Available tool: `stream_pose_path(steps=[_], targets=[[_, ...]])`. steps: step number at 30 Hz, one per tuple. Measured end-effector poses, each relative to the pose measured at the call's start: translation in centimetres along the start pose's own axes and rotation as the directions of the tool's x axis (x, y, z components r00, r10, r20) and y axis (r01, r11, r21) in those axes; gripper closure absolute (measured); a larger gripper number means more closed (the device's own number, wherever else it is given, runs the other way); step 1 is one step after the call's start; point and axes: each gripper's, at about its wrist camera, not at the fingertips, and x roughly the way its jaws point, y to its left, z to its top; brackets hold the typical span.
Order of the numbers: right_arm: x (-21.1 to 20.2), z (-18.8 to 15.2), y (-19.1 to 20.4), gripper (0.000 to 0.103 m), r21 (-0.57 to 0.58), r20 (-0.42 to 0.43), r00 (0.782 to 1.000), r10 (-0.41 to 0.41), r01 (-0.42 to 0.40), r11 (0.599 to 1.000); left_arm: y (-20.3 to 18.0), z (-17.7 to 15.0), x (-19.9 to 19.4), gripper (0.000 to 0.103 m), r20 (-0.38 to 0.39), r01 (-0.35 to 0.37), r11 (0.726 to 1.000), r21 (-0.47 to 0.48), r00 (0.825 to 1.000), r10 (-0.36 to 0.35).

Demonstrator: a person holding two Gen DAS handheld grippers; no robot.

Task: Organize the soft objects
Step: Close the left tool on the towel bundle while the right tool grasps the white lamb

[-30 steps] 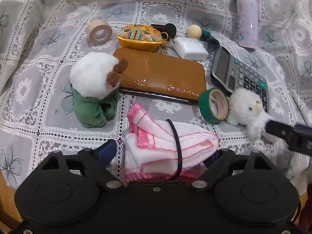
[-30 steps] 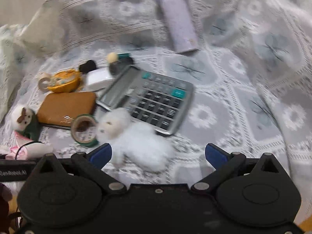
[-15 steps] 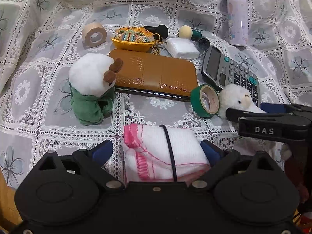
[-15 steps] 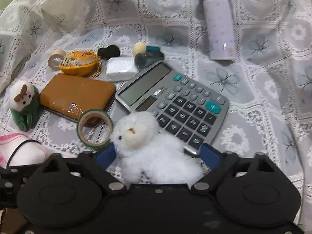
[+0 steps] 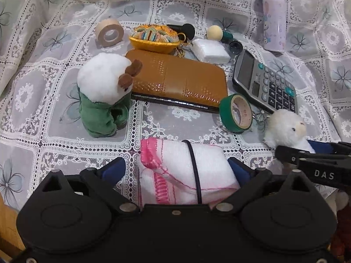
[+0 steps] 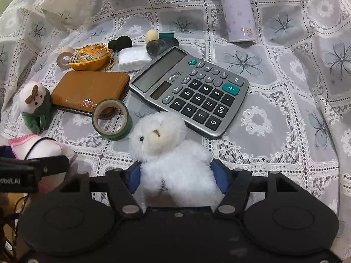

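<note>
A white folded towel with pink stitching and a black band lies on the lace cloth between the fingers of my left gripper. Its jaws are opening and the left pad stands clear of the towel. The white plush bear sits between the blue pads of my right gripper, whose jaws are closing with both pads against the fur. The left wrist view shows that bear at the right, with the right gripper on it. A white plush in green clothes stands upright to the left.
Behind the soft things lie a brown wallet, a grey calculator, a green tape roll, a beige tape roll, a yellow embroidered pouch, a white packet and a lilac bottle. The cloth rises in folds at the back.
The left jaws widened and the towel, bunched a second ago, now lies flat. The right gripper moved in over the white bear and its jaws closed in on the body.
</note>
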Motion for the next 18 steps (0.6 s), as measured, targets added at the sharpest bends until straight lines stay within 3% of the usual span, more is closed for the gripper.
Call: stream_pose_path(steps=[4, 18], targets=[[0.5, 0.2, 0.4, 0.016, -0.011, 0.026, 0.999, -0.035, 0.035, 0.999, -0.1, 0.1, 0.6, 0.008, -0.016, -0.011, 1.000, -0.001, 1.000, 0.011], [2.6, 0.9, -0.2, 0.005, 0.008, 0.028, 0.999, -0.015, 0.014, 1.000, -0.3, 0.6, 1.9, 0.004, -0.064, -0.039, 0.999, 0.017, 0.997, 0.040]])
